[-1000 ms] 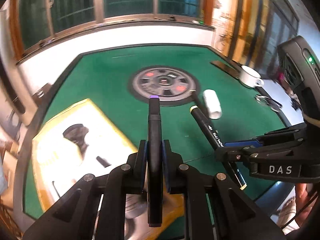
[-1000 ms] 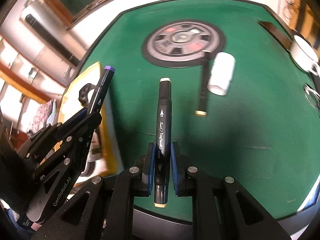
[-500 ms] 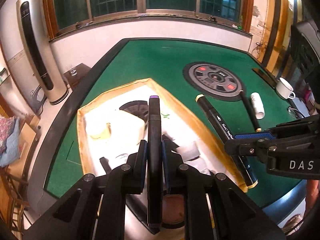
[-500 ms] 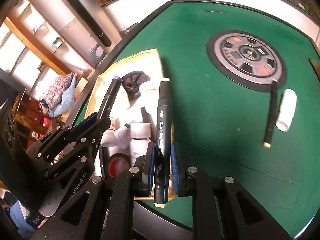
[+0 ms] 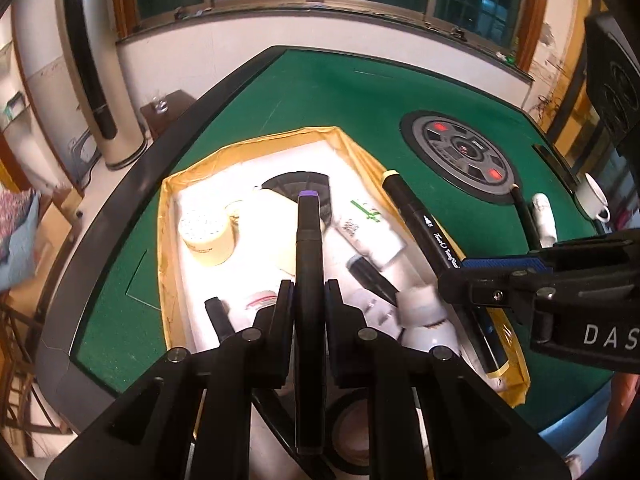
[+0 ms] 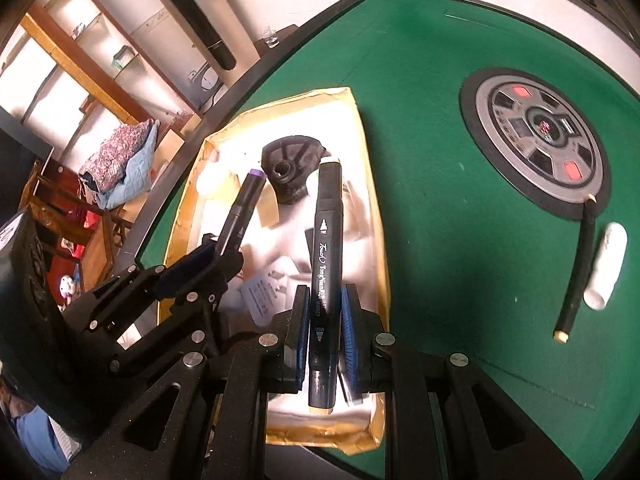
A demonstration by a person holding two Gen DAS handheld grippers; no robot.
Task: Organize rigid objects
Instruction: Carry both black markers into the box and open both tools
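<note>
**Here, two markers are pinched over the yellow-rimmed box**

Here, a black marker with a purple cap point(image 5: 308, 256) is pinched by the left claw point(image 5: 308, 296), whose pads are pressed against the barrel on both sides. The marker is pointed away from the camera, cap end foremost, and is held above the open box point(image 5: 170, 216), clear of its contents. A second black marker with a cream cap point(image 6: 326, 264) is clamped in the same manner by the right claw point(image 6: 325, 312); white lettering is carried along its barrel. It is held above the box's side nearest the middle of the bench point(image 6: 440, 160), with both cream ends left free. The two claws are seen side by side, near each other but apart.

Beneath them, the box is lined in white and edged in yellow-brown. Inside it are seen a roll of pale tape point(image 5: 208, 240), a round black ribbed part point(image 6: 290, 168), a white bottle with green print point(image 5: 370, 232), and further small items too blurred to be told. The box is set by the bench's left edge, near the front corner.

Farther out on the green surface, a round grey dial with red patches point(image 6: 536, 132) is set into the middle of the bench. Just beyond its rim, toward the right edge, a third black marker point(image 6: 578, 268) and a white cylinder point(image 6: 606, 268) are laid just beside one another. A white cup point(image 5: 594, 196) is stood at the right edge.
</note>
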